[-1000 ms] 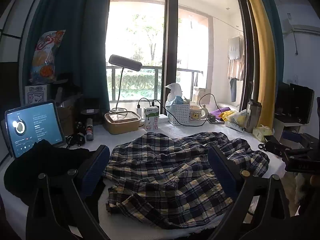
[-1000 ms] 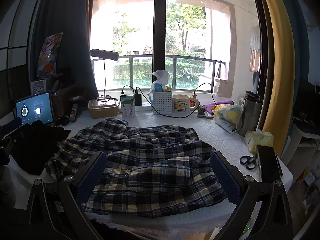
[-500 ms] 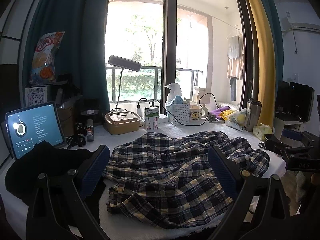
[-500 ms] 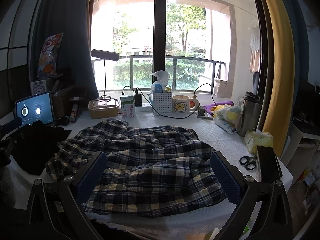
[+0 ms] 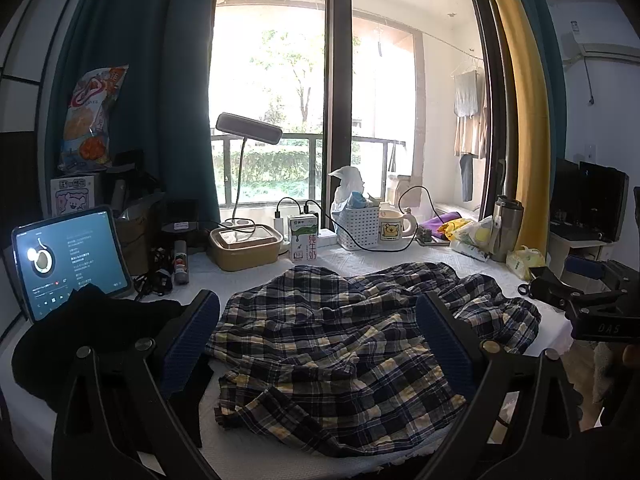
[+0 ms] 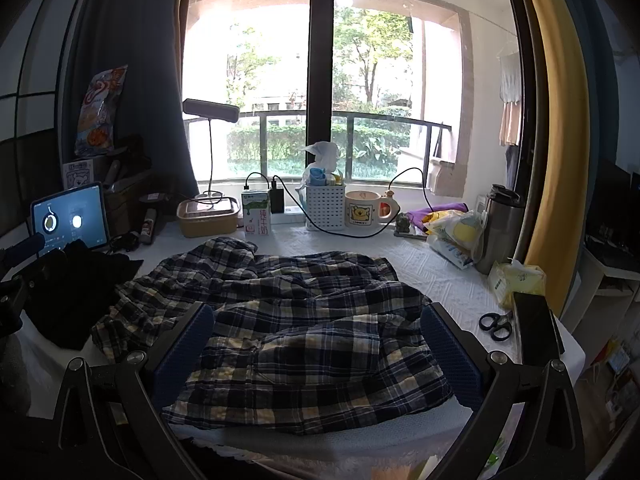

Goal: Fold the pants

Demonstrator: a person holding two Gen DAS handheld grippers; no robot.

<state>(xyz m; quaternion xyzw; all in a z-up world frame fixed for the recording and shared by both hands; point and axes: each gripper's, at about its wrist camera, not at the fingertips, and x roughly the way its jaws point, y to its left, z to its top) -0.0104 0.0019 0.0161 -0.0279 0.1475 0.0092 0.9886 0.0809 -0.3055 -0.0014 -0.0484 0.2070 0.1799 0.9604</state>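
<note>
**White desk by a window, plaid pants in a heap**

White textured cloth covers the desk [image 6: 432,276], which stands against a tall window [image 6: 360,80] with a balcony rail and trees beyond. Blue curtain hangs at the left, yellow curtain [image 6: 556,128] at the right.

Along the desk's far edge stand a lamp [image 5: 248,130], a tan lidded box [image 5: 245,246], a milk carton [image 5: 303,238], a white basket [image 6: 325,206] holding a tissue-like wad and small bottles, and a mug [image 6: 366,213]. At the right edge sit a steel tumbler [image 6: 498,228], scissors [image 6: 496,325] and a phone [image 6: 534,330]. A lit tablet [image 5: 70,260] leans at the left edge beside a black garment [image 5: 92,332].

The pants [image 6: 304,328] lie crumpled across the desk's middle, reaching to its near edge.

The left gripper [image 5: 318,340] and the right gripper [image 6: 318,350] are each spread wide above the near edge, holding nothing.
</note>
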